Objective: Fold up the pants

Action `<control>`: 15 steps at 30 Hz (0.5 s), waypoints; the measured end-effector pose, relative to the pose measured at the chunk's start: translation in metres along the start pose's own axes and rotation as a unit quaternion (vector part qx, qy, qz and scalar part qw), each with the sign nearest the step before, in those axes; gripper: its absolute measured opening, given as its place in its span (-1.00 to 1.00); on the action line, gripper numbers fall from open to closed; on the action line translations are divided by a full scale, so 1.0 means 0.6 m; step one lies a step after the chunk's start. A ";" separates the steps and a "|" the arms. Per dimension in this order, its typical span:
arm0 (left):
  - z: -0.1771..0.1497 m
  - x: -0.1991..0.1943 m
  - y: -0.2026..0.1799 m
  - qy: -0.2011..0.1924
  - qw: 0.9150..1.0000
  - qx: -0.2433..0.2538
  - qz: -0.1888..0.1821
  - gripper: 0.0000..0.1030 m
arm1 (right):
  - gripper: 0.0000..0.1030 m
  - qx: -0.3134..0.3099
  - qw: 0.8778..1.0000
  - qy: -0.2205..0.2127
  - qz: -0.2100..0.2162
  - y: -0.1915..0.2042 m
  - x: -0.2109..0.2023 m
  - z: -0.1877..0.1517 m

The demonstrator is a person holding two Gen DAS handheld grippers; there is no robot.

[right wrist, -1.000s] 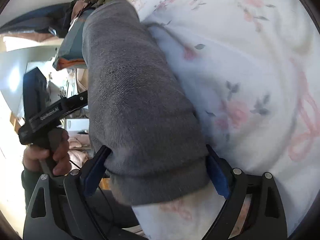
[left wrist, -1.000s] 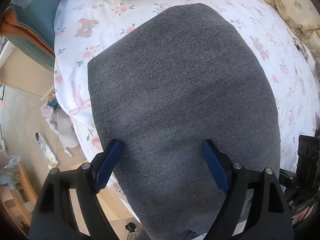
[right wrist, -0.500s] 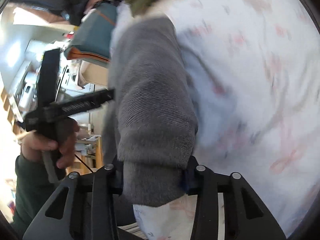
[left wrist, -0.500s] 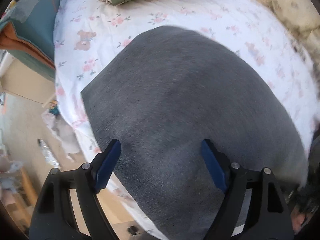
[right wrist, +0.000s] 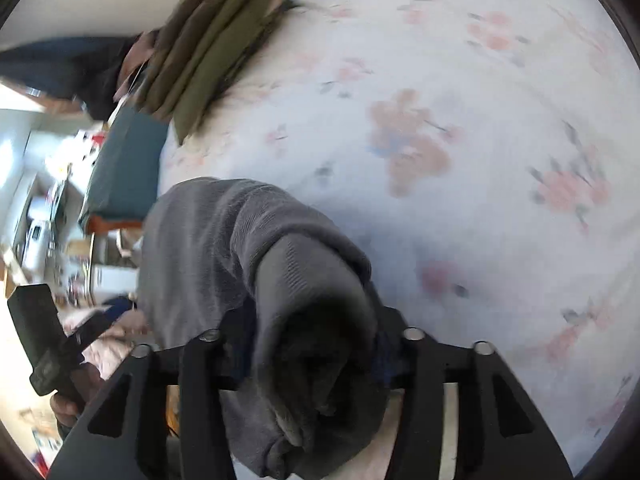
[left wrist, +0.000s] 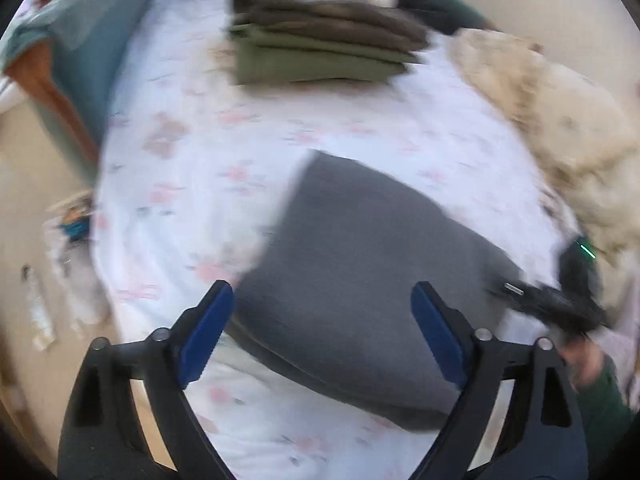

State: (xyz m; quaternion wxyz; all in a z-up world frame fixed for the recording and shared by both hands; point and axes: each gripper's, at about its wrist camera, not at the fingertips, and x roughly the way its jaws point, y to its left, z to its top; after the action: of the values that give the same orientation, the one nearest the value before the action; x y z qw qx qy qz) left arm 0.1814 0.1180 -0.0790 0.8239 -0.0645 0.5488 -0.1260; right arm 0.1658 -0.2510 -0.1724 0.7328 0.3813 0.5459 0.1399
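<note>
The grey knitted cotton pants (left wrist: pixel 360 280) lie as a folded slab on the white floral-print bed sheet (left wrist: pixel 180 184), filling the middle of the left wrist view from about 12 o'clock of the gripper down toward 5 o'clock. The left gripper (left wrist: pixel 322 332) hangs above them with its blue-padded fingers spread wide and nothing between them. The right gripper (right wrist: pixel 312 344) is closed tight on a bunched end of the same pants (right wrist: pixel 240 248), the fabric bulging out of the jaws and draping away toward 10 o'clock. This looks like a late fold: one end is pinched and raised, ready to be carried over the rest of the slab. The next move probably calls for sweeping the held end across and laying it flat with edges matched, while the free left gripper either pins the resting layer or takes the other corner of that end so the fold does not skew. Only the left view shows the full outline of the pants on the bed, the cream quilted blanket (left wrist: pixel 560 120) at 2 o'clock and the right tool entering at 4 o'clock. Only the right view shows the grip itself. The stack of folded olive and brown garments (left wrist: pixel 320 44) at 12 o'clock appears in both. Both views are motion-blurred, so seams and edges are hard to read.
</note>
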 end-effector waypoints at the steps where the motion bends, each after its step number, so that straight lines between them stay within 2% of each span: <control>1: 0.004 0.013 0.009 0.007 1.000 -0.010 0.008 0.72 | 0.21 0.019 1.000 -0.007 0.014 -0.010 -0.007 -0.013; 3: 0.011 0.048 0.030 0.038 0.999 -0.029 0.018 0.72 | 0.65 0.067 0.997 -0.020 0.036 -0.032 -0.025 -0.035; 5: 0.010 0.086 0.042 0.074 0.996 -0.044 0.023 0.72 | 0.80 0.100 0.993 -0.039 0.050 -0.046 -0.042 -0.057; 7: 0.000 0.109 0.041 0.101 0.994 -0.037 0.032 0.74 | 0.80 0.106 0.992 -0.024 0.062 -0.053 -0.031 -0.079; 10: -0.013 0.131 0.017 0.126 0.991 0.020 0.045 0.64 | 0.80 0.098 0.993 0.022 0.064 -0.047 0.017 -0.087; 12: -0.016 0.140 0.014 0.140 0.990 0.006 0.031 0.46 | 0.83 0.079 0.994 0.035 0.063 -0.035 0.049 -0.087; 14: -0.017 0.143 0.011 0.148 0.989 -0.004 0.015 0.32 | 0.81 0.041 0.997 0.023 0.062 -0.015 0.057 -0.084; 15: -0.017 0.144 0.010 0.150 0.989 -0.002 0.008 0.22 | 0.56 0.031 0.996 0.019 0.080 -0.010 0.056 -0.085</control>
State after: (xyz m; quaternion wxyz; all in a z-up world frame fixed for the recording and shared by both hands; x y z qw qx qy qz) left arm 0.2043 0.1001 -0.1612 0.7329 -0.0426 0.6671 -0.1267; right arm 0.1308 -0.2132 -0.2057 0.6966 0.4438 0.5313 0.1885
